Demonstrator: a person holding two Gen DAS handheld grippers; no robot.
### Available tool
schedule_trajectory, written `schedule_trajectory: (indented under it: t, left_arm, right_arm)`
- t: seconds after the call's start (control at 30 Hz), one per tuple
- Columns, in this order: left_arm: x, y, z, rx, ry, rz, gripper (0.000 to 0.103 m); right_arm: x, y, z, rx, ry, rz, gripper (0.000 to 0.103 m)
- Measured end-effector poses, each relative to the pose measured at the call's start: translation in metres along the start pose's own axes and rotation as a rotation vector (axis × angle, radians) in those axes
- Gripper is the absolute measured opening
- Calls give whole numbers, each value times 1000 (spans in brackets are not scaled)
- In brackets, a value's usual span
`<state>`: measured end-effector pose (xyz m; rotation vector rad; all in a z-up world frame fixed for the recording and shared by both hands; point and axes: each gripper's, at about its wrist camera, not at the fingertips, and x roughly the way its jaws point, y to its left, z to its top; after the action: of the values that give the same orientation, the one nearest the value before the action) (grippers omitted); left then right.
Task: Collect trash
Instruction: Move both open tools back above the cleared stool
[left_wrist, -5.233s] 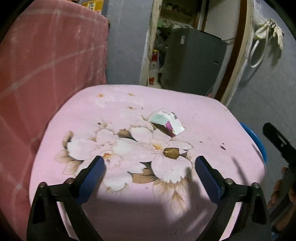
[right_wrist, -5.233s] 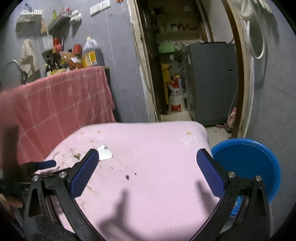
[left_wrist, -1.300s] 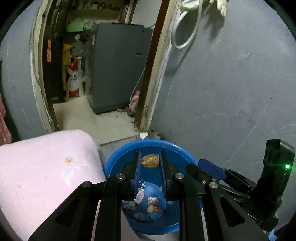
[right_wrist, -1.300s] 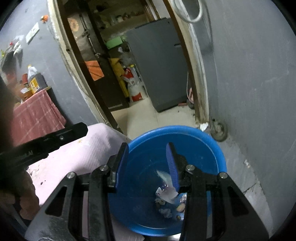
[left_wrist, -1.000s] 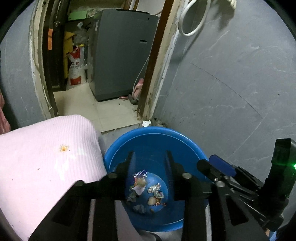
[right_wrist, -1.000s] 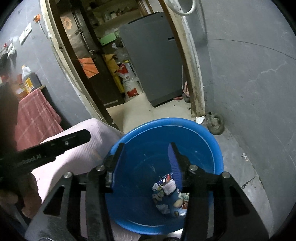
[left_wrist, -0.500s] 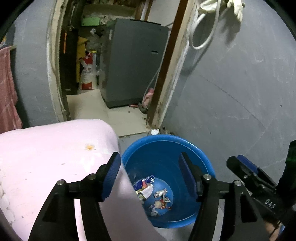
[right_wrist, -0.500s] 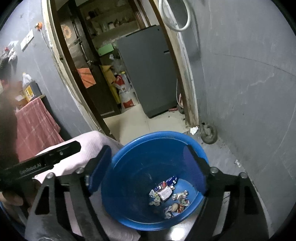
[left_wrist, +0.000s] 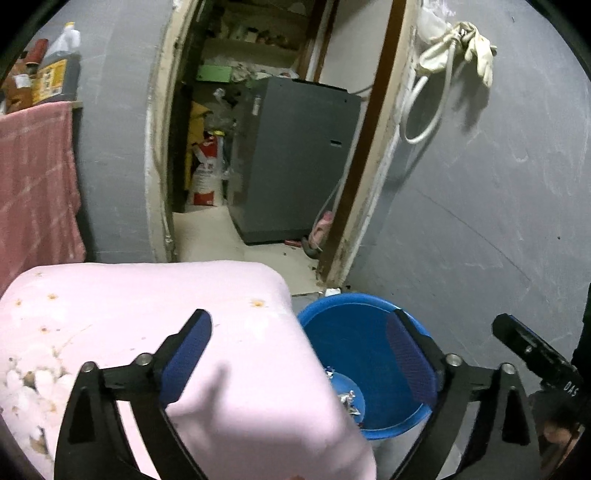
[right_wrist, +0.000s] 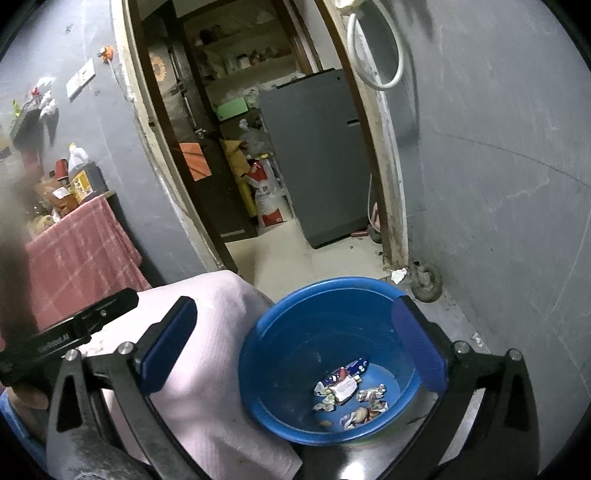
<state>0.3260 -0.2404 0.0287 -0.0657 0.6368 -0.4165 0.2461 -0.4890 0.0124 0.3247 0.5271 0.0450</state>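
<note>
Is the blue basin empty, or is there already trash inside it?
Not empty. The blue basin stands upright on the floor, and crumpled wrappers lie scattered on its bottom; most of its inside is bare.

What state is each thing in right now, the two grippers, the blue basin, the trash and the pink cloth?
Left gripper: jaws opening, nothing between them.
Right gripper: jaws opening, nothing between them.
Blue basin: upright on the floor beside the covered seat, holding trash.
Trash: crumpled wrappers lying loose at the basin's bottom.
Pink cloth: spread over the seat, stained, with scattered crumbs.
Doorway: open to the back room.
</note>
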Motion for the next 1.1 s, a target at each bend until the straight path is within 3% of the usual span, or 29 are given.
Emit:
schedule_trajectory:
  t: [0.47,1.1]
  left_arm:
    - [-69,12,-15,6,-113,50,99]
    - [-174,15,-56,22,-251,89,101]
  right_arm:
    - [-46,36,-7,-30,-56,4,103]
    - [-139,79,-36,-106,-199,12,103]
